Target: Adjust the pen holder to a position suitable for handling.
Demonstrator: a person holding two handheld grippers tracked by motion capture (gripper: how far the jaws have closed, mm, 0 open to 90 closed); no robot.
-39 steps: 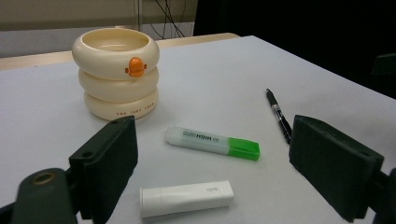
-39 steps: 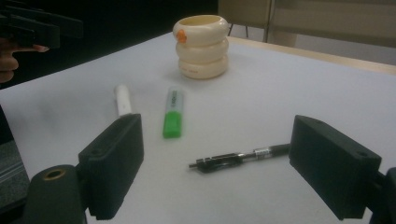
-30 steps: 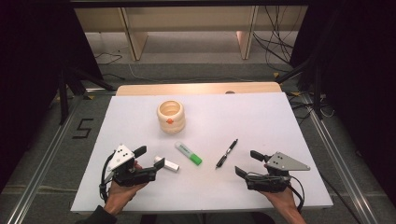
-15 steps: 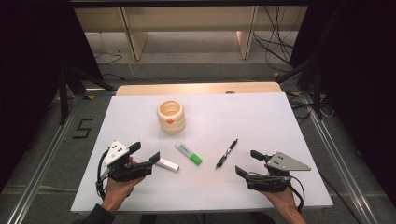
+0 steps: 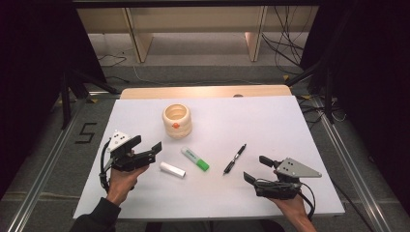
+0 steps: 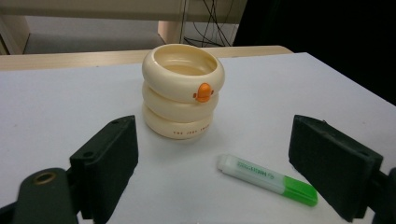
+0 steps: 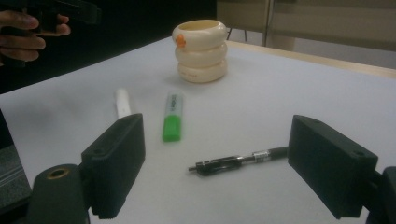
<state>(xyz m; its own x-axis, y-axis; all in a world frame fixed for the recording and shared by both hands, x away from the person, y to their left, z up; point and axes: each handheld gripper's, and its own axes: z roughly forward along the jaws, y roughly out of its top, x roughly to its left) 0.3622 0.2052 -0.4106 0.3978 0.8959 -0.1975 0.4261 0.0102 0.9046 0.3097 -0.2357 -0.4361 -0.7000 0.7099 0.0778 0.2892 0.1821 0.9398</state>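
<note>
High view: the left gripper (image 5: pixel 145 147) has withdrawn leftward from the white marker (image 5: pixel 172 169), which now lies released on the desk (image 5: pixel 290 125); jaws open. Left gripper view: the green highlighter (image 6: pixel 266 179) carries small print, unreadable. Right gripper view: the right gripper (image 7: pixel 233 168) stands open over the black pen (image 7: pixel 238 161).

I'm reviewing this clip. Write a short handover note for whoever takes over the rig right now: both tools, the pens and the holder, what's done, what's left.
Left tool: open, empty, held just left of the white marker.
Right tool: open, empty, low near the front edge, right of the black pen.
Green highlighter lies between the marker and the pen, flat on the white table.
Cream holder stands upright behind them; what it holds can't be seen.
Done: nothing gripped.
Left: probably picking up all three and putting them in the holder.
</note>
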